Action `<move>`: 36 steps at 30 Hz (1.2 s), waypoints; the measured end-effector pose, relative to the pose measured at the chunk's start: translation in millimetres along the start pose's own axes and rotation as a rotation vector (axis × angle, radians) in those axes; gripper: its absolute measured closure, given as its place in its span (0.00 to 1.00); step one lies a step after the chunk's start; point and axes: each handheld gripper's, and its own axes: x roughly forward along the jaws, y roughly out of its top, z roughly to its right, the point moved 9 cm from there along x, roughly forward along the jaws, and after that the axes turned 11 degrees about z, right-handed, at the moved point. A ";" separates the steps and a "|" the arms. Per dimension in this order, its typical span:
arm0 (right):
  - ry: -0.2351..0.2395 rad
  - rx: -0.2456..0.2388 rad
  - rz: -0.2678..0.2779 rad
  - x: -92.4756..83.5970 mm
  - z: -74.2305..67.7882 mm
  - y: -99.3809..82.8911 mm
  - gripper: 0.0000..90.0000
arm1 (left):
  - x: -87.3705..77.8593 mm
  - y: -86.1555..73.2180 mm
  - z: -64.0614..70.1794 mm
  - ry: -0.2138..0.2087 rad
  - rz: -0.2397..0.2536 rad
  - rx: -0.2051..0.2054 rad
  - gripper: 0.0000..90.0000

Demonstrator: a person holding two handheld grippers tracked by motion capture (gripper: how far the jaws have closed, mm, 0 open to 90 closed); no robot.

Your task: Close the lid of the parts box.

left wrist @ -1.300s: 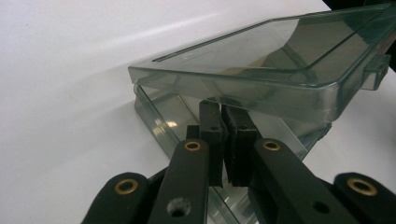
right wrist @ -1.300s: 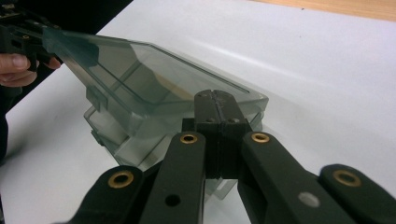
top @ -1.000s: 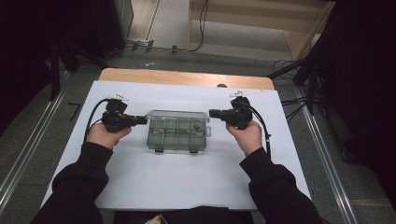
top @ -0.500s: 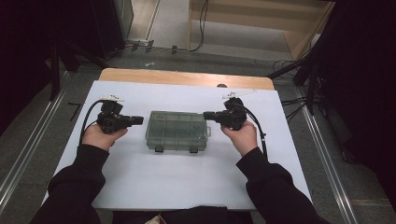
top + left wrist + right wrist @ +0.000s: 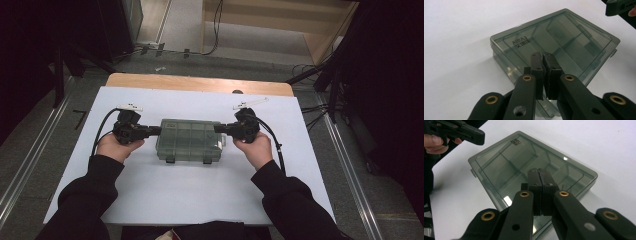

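Box: a smoky clear plastic compartment box (image 5: 189,140) is seen lying flat at the middle of the white table (image 5: 200,200), lid closed, two latches on its near edge.
Lid detail: raised lettering near one corner is picked up in the left gripper view (image 5: 520,41); in the high view it is too small to be read.
Left gripper (image 5: 156,130): jaws are pressed together on nothing, tips brought right up at the box's left end; contact cannot be told.
Right gripper (image 5: 219,128): jaws likewise closed and empty, tips set at the box's right end.
Compartments: inner dividers are shown plainly in the right gripper view (image 5: 531,170).
Hands: each gripper is gripped from below, dark sleeves entering from the bottom edge.
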 end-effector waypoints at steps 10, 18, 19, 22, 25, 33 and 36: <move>0.007 -0.004 -0.004 -1.0 -5.2 -6.0 0.96 | 9.7 -4.6 11.1 -0.022 -0.017 0.022 0.97; 0.012 -0.022 -0.039 4.6 -10.3 -15.7 0.96 | 12.4 -9.4 18.4 -0.034 -0.019 0.041 0.97; 0.013 -0.021 -0.041 5.8 -11.6 -16.8 0.96 | 13.2 -10.5 19.0 -0.033 -0.022 0.045 0.97; 0.007 -0.027 -0.057 9.5 -15.0 -21.5 0.96 | 14.5 -13.7 20.7 -0.035 -0.032 0.057 0.97; 0.003 -0.029 -0.066 11.4 -17.1 -26.0 0.96 | 14.8 -16.0 21.3 -0.042 -0.039 0.058 0.97; 0.010 -0.010 -0.096 9.4 -18.8 -37.2 0.96 | 12.3 -22.4 23.0 -0.046 -0.049 0.054 0.97; 0.003 -0.005 -0.099 6.6 -16.8 -40.3 0.96 | 12.5 -24.9 22.0 -0.041 -0.057 0.056 0.97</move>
